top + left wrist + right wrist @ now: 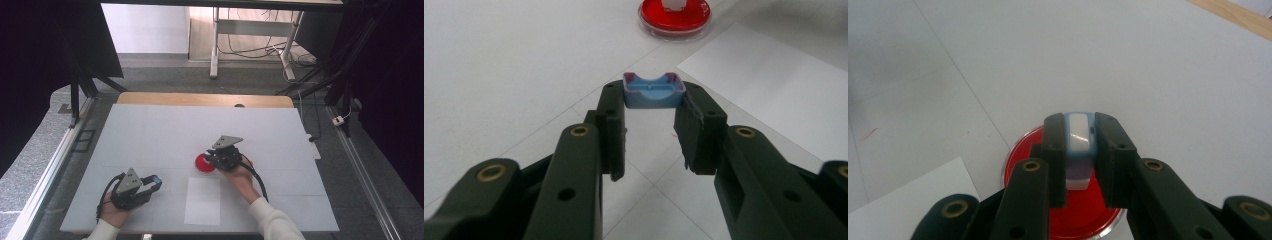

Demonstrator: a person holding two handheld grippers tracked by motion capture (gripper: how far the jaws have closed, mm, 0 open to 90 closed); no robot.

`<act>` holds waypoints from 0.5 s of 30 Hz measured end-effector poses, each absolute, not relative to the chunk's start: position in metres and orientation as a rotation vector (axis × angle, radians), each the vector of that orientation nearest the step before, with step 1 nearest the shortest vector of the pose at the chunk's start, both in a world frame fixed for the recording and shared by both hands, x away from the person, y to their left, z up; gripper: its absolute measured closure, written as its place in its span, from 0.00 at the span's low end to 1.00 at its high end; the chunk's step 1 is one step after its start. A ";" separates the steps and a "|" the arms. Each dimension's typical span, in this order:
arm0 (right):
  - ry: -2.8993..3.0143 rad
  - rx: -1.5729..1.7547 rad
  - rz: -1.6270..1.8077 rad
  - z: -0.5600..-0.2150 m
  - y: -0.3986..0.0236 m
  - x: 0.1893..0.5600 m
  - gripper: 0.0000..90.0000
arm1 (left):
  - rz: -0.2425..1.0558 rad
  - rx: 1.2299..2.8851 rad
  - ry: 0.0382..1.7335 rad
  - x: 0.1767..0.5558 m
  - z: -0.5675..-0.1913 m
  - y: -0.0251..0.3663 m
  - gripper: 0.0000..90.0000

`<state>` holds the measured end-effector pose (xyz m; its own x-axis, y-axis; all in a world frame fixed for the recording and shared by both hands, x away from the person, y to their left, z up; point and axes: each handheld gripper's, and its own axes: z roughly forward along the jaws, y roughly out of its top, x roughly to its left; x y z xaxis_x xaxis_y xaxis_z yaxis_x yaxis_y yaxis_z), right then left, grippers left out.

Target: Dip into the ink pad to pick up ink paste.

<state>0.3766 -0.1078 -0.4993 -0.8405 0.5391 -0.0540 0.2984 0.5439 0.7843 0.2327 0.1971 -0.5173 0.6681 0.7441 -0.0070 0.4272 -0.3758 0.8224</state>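
Note:
My left gripper is shut on a small blue cap-like piece with purple edges, held just above the table near the front left. My right gripper is shut on a small white block with a light-blue rim. It holds that block over a round red dish near the table's middle. In the high view the right gripper points left over the dish. From the left gripper view the dish lies ahead with a white piece over it.
A white sheet of paper lies flat near the front edge between the two hands, and is seen at the right in the left gripper view. The white tabletop ends in a wooden strip at the far side.

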 end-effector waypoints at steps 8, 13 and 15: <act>2.493 0.687 1.169 -0.501 -0.106 0.375 0.84 | 0.465 2.019 0.906 0.232 -0.517 0.197 0.73; 2.496 0.695 1.158 -0.501 -0.106 0.375 0.84 | 0.466 2.018 0.904 0.232 -0.517 0.197 0.73; 2.500 0.703 1.162 -0.501 -0.108 0.375 0.84 | 0.467 2.019 0.904 0.232 -0.517 0.196 0.73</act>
<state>0.3751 -0.1075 -0.5008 -0.8368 0.5443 -0.0590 0.3056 0.5539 0.7745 0.2318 0.1964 -0.5167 0.6684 0.7438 -0.0061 0.4251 -0.3752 0.8237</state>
